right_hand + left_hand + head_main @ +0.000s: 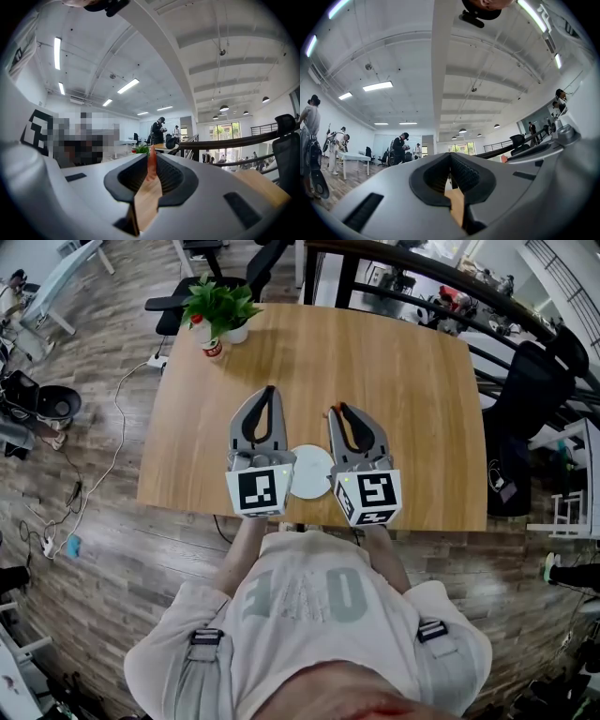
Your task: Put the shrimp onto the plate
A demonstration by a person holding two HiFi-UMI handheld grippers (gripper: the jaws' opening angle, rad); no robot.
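Wooden bench (394, 381): right tongs (152, 157) grip slim orange shrimp (152, 165), left tongs (450, 157) closed, empty; best released low over white round plate (312, 468).

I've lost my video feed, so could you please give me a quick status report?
Left gripper jaws shut, empty. Right gripper jaws shut on small orange-red shrimp. Round white plate between grippers; nothing seen in the way.

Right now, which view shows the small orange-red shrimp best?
Right gripper view: the shrimp is pinched between the right gripper's jaws. Head view shows only an orange speck there; left gripper view, nothing.
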